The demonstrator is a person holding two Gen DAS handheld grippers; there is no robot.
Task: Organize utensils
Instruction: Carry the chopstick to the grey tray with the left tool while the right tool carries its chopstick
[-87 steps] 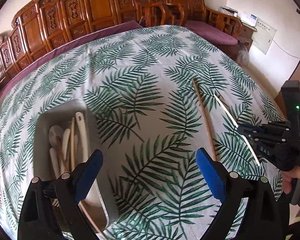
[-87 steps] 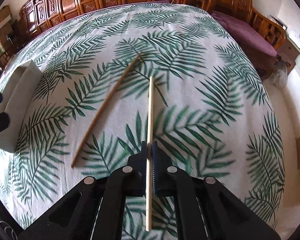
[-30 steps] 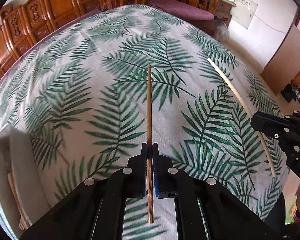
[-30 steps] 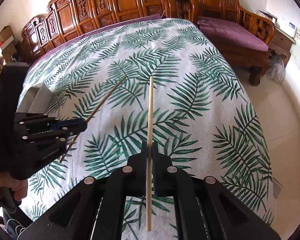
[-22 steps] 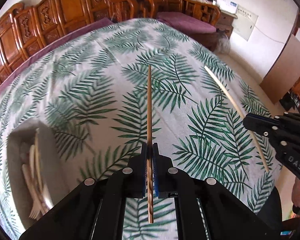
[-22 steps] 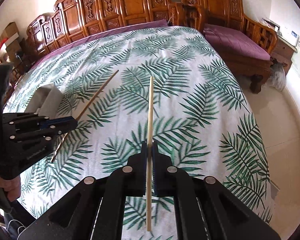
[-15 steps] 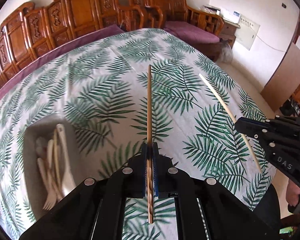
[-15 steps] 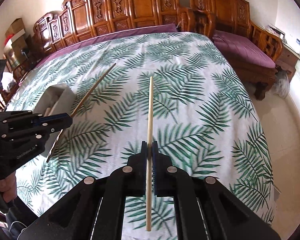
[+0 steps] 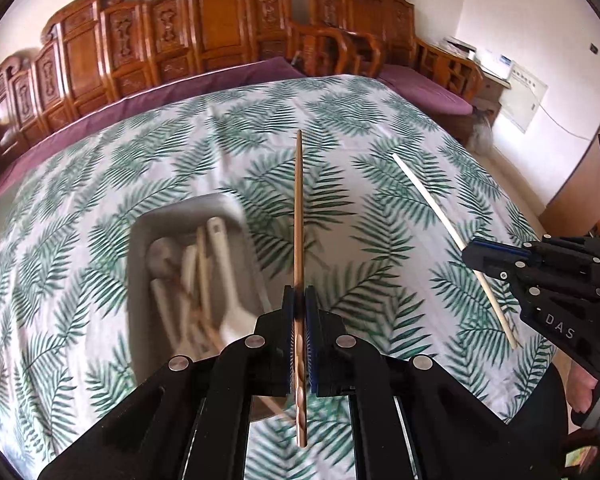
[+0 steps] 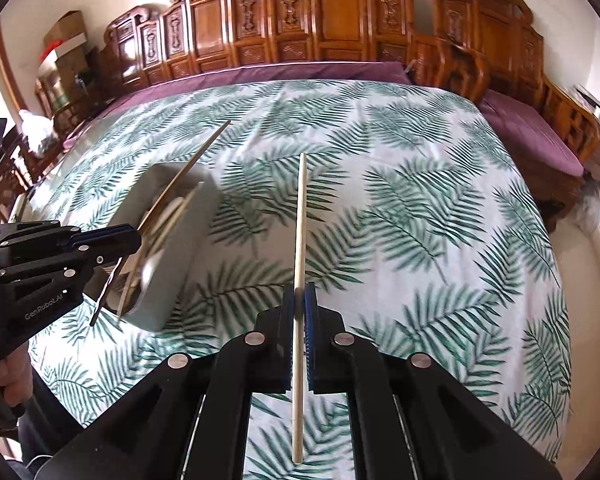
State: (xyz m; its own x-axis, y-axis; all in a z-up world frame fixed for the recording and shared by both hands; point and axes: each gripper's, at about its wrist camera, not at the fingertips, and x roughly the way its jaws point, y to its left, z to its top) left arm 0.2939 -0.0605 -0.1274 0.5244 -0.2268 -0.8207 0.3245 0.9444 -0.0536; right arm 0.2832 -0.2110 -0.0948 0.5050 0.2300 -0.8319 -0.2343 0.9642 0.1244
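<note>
Carved wooden chairs (image 9: 220, 36) ring our palm-leaf tablecloth (image 10: 420, 200). We clamp the brown chopstick (image 9: 299, 216) in our left gripper (image 9: 299, 312), above the grey tray (image 9: 140, 280) at 9 o'clock; only this view shows the tray's spoons (image 9: 220, 264). Our right gripper (image 10: 299, 304) pinches the pale chopstick (image 10: 300, 240), tray at 10 o'clock.

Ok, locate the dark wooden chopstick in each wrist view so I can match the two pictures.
Left wrist view: the dark wooden chopstick runs up the centre, clamped in the left gripper jaws.
Right wrist view: the same chopstick slants at the left, above the tray, held by the left gripper.
Shared landmark: the grey utensil tray on the fern-print cloth.
</note>
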